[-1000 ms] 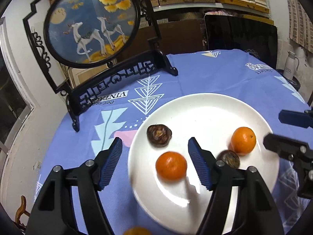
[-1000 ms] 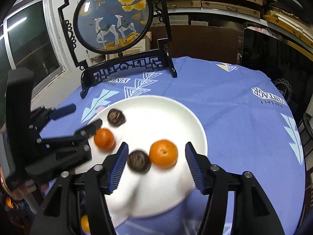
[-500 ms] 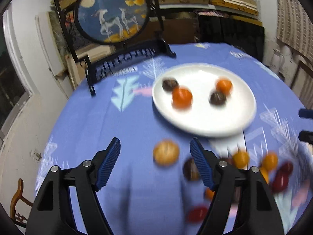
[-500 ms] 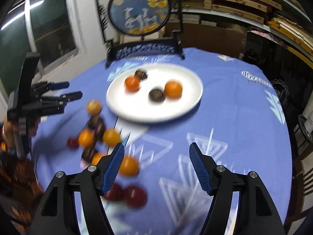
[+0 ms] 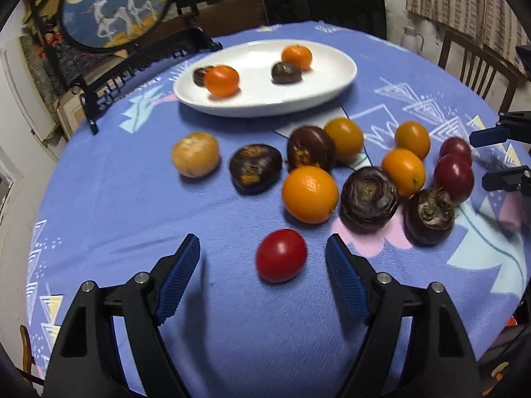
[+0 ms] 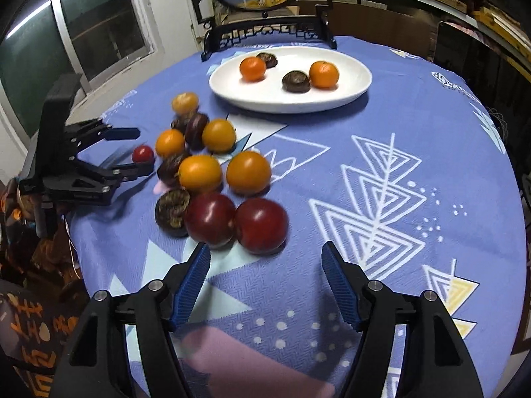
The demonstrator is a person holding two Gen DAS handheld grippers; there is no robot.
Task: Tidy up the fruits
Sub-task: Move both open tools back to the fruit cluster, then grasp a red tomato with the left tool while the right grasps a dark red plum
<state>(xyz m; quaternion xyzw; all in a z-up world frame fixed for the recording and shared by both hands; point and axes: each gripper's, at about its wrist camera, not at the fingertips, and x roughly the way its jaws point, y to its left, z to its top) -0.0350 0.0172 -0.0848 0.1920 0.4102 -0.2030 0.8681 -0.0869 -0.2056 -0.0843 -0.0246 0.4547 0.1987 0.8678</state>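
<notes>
A white plate at the far side holds two mandarins and two dark water chestnuts. Nearer lies a loose heap of mandarins, dark water chestnuts and tomatoes on the blue cloth. My left gripper hangs low over the cloth with its jaws opening. A bright red tomato lies between its pads, untouched. My right gripper is open and empty, just short of two dark red tomatoes. In the right wrist view the left gripper frames that red tomato. The plate lies beyond.
A round painted screen on a black stand rises behind the plate. A wooden chair stands past the table's right edge, a window on the left. A person's patterned sleeve shows at lower left.
Both grippers have drawn back from over the plate to the near side and sunk toward the loose fruit. Their jaws stand wider, and a red tomato now lies between the left pads.
</notes>
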